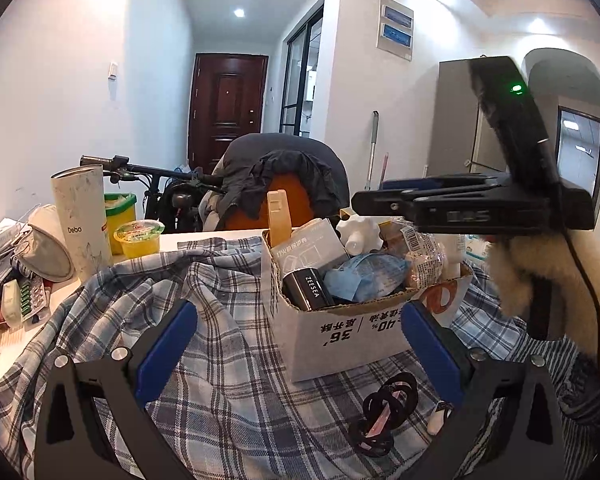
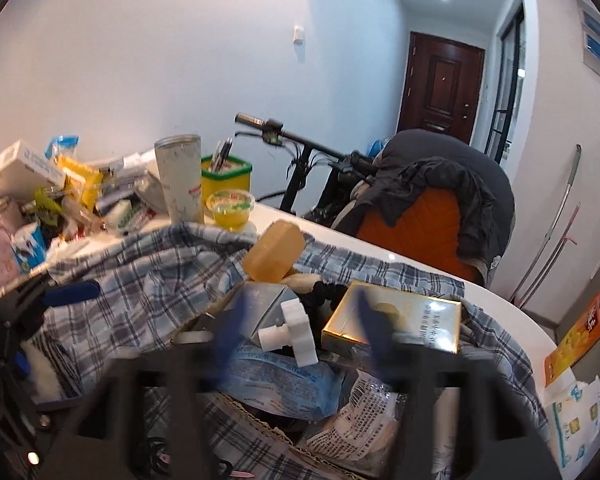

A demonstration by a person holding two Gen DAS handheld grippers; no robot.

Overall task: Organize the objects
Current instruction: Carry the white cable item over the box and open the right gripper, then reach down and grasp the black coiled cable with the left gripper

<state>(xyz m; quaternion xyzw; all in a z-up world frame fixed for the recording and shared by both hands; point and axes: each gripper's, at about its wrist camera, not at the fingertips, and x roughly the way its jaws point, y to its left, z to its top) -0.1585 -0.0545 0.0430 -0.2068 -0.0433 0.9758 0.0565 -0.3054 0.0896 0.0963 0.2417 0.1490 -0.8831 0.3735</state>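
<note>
Left tongs (image 1: 300, 344) are spread wide, blue pads (image 1: 168, 344) on either side of the view, nothing between them and nothing touched. They sit low over the plaid shirt (image 1: 204, 300), pointing at the cardboard box (image 1: 340, 332), which stands on the shirt right in front of them.

Right tongs (image 2: 300, 340) are apart too, blurry in their own camera, hanging just above the box's contents with nothing gripped. Straight under them is a white plastic knob (image 2: 296, 332) lying on a blue packet (image 2: 276, 384). A gold box (image 2: 396, 324) sits just right of the knob, and an amber bottle (image 2: 276, 256) pokes up behind it.

From the left camera the box is packed: a black ZEESEA case (image 1: 308, 288) at its near left corner, a grey carton (image 1: 312, 244) behind that.

Black hair ties (image 1: 384, 412) lie on the shirt just in front of the box. Further left of the box on the desk (image 1: 216, 240) stand a white Debo tumbler (image 1: 82, 216) and a jelly cup (image 1: 138, 238).
</note>
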